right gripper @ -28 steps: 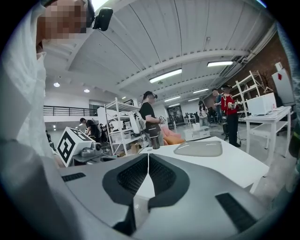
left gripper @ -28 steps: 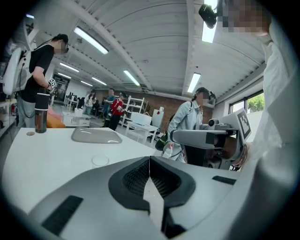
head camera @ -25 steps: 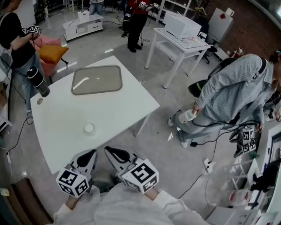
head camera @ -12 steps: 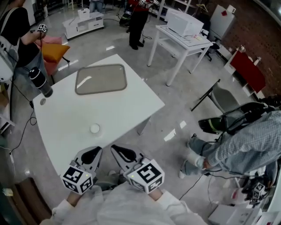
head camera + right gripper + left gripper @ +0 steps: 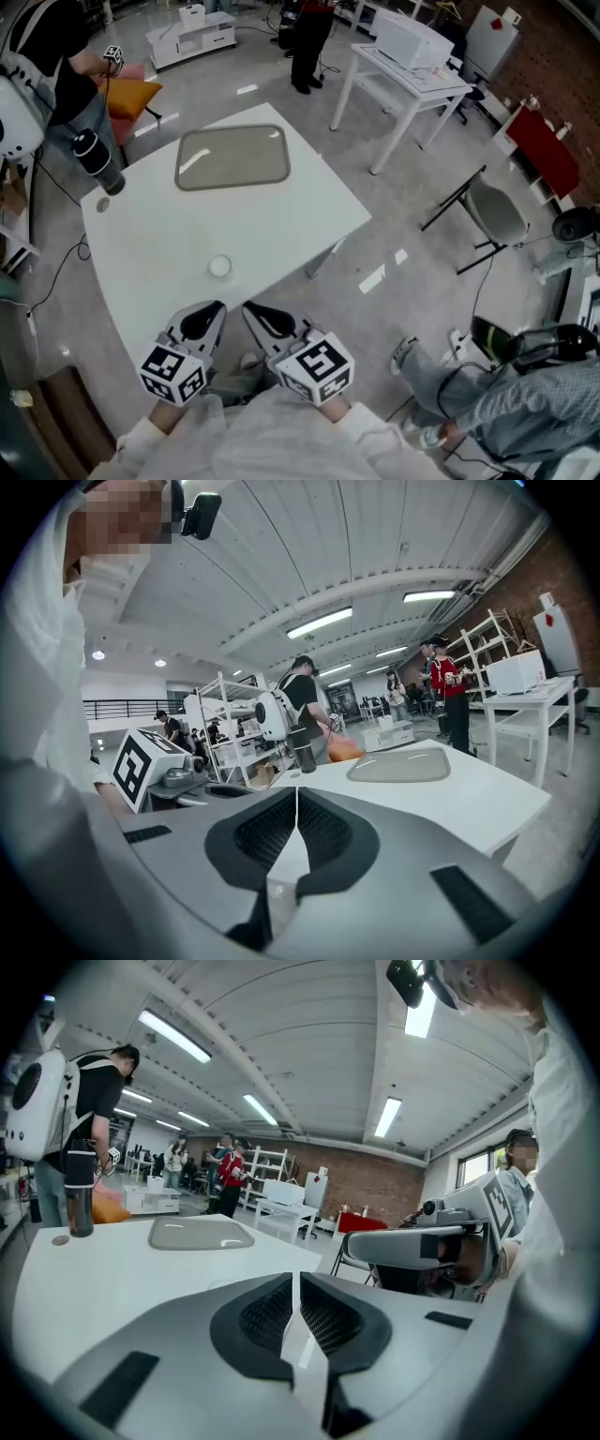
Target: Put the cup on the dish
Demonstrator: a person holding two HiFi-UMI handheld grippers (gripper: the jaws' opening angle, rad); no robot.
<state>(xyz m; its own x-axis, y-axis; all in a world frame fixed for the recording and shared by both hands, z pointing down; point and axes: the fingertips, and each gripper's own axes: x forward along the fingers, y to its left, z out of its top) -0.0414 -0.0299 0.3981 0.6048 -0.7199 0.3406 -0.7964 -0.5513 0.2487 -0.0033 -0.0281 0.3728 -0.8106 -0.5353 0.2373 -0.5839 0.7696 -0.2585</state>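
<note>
Just 1 cup (image 5: 219,267), 1 dish (image 5: 232,157) (apart)

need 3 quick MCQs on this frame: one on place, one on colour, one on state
1. Where is the cup relative to the dish?
A) on it
B) on the bare table, apart from it
C) under it

2. What colour is the dish?
A) grey
B) red
C) black

3. What state are the left gripper and right gripper in?
A) both open
B) left holds the cup
C) both shut, empty

Key:
1. B, the cup stands alone on the table.
2. A, the dish is plainly grey.
3. C, each gripper view shows the pads together with nothing between.
</note>
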